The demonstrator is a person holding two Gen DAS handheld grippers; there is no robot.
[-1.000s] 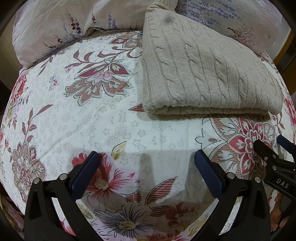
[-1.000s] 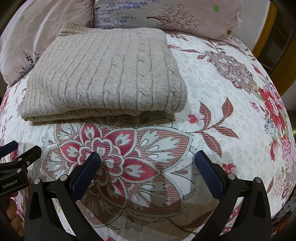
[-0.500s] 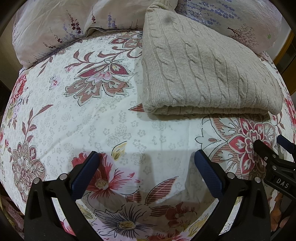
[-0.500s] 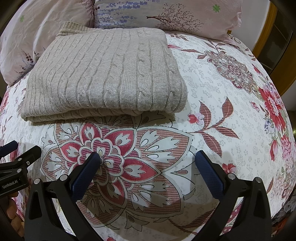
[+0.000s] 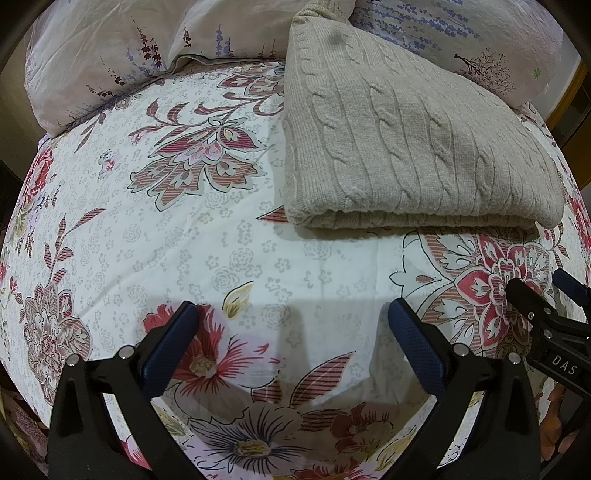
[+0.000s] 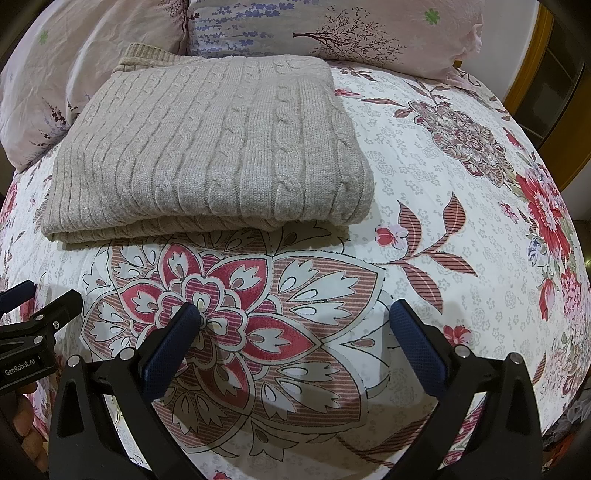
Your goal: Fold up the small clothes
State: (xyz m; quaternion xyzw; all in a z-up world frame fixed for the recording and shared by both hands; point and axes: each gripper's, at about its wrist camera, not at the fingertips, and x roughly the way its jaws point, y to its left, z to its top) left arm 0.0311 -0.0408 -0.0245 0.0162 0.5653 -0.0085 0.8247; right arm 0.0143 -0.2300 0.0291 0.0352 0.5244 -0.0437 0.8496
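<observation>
A beige cable-knit sweater (image 5: pixel 406 147) lies folded into a neat rectangle on the floral bedsheet (image 5: pixel 184 240), its folded edge toward me. It also shows in the right wrist view (image 6: pixel 214 158). My left gripper (image 5: pixel 291 314) is open and empty, held above the sheet in front of the sweater's left corner. My right gripper (image 6: pixel 295 314) is open and empty, held in front of the sweater's right part. Each gripper shows at the edge of the other's view: the right one (image 5: pixel 546 299) and the left one (image 6: pixel 40 299).
Pale pillows with purple flower print (image 5: pixel 110 55) lie at the bed's head behind the sweater, also in the right wrist view (image 6: pixel 332 33). A wooden door frame (image 6: pixel 535 55) stands at the far right. The bed's edges curve away left and right.
</observation>
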